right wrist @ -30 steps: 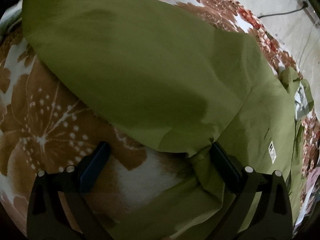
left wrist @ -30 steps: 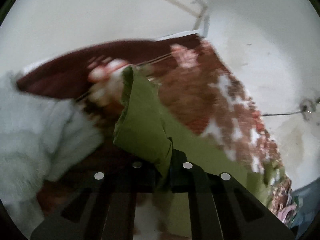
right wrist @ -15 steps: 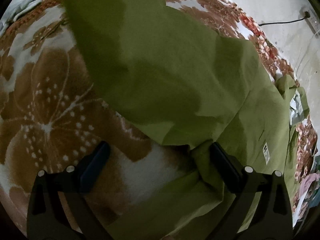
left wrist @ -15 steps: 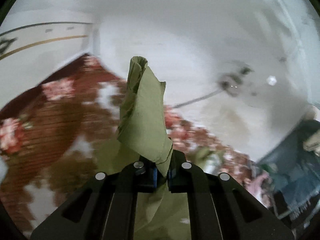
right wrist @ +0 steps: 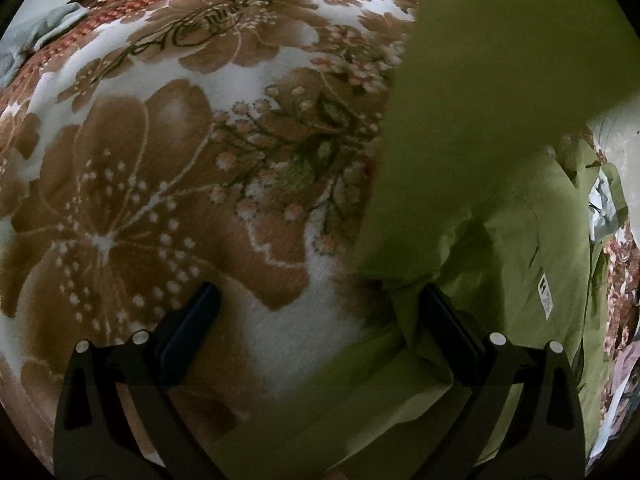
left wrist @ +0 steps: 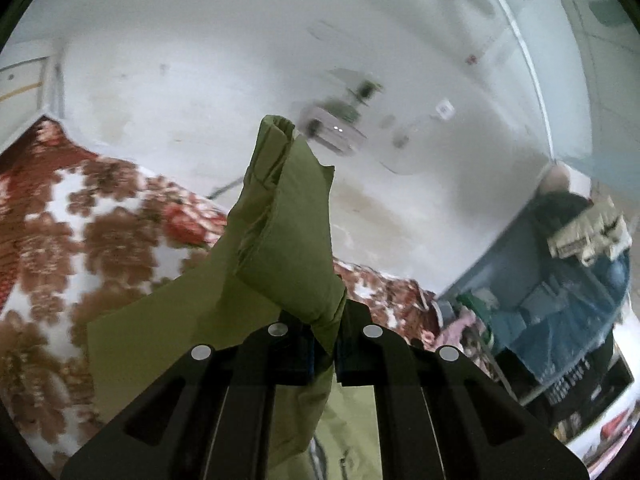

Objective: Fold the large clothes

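Left wrist view: a bunched fold of the green garment (left wrist: 288,240) stands straight up at 12 o'clock, blocking the line ahead. Open air lies over the floral blanket (left wrist: 80,240) from 9 to 11 o'clock. Bare wall (left wrist: 240,60) closes the far side. At 3 o'clock a cluttered blue heap of stuff (left wrist: 560,288) crowds the edge. Right wrist view: the blanket (right wrist: 160,200) is bare from 9 to 12 o'clock, clear passage. A hanging sheet of the garment (right wrist: 500,80) fills 12 to 3 o'clock, with more of it lying flat below, toward 5 o'clock.
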`<state>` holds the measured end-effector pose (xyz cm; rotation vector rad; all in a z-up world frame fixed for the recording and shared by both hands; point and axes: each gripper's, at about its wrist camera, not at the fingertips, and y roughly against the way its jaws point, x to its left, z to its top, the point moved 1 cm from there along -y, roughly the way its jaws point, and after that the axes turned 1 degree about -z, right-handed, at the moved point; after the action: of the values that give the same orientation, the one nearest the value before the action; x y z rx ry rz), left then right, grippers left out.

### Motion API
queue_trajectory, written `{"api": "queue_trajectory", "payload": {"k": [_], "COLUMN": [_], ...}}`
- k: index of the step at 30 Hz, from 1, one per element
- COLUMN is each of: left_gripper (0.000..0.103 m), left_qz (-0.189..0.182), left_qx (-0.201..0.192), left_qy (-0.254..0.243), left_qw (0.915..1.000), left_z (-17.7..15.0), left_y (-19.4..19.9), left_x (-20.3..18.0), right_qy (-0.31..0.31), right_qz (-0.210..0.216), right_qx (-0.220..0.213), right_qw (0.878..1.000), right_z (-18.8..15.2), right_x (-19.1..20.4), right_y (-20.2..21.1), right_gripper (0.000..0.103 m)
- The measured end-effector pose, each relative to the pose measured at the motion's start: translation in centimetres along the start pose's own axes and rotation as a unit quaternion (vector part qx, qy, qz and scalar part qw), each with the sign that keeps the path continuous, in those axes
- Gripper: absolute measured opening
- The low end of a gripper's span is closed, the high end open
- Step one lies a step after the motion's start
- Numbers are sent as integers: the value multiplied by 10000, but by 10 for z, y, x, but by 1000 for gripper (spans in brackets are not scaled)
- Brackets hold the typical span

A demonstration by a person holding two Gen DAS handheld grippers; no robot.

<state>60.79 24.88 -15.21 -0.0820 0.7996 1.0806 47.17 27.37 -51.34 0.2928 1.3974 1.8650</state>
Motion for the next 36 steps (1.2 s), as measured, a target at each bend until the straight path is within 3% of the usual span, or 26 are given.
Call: {"api": "queue_trajectory", "payload": {"k": [8, 12, 20, 24, 30, 36], "left_gripper": [5, 5, 5, 5, 5, 6], "left_qz": [-438, -669, -586, -322, -78, 380], "left_qx": [590, 944, 1843, 2413, 3323, 3723], "left_qy": [-145, 207, -226, -646, -1135, -2009], "left_qw": [9972, 9931, 9809, 9678, 9363, 9053], "left_z": [-49, -72, -163, -228, -328, -401], "left_y": [-87, -137, -226, -274, -326, -355], "left_x": [-76, -94, -141, -156, -156, -154], "right_qy": [-109, -178, -347, -424, -531, -609], "right_qz": [184, 303, 627, 838, 901, 974], "right_qx": [-142, -218, -295, -407, -602, -818], "right_qw": [9997, 9991, 9970, 9947, 9927, 9900], "right_z": [-7, -12, -18, -23, -28, -34], "right_x": [-9, -13, -20, -25, -27, -29], "right_y": [0, -1, -2, -4, -4, -3], "right_gripper": [99, 99, 99, 99, 99, 100]}}
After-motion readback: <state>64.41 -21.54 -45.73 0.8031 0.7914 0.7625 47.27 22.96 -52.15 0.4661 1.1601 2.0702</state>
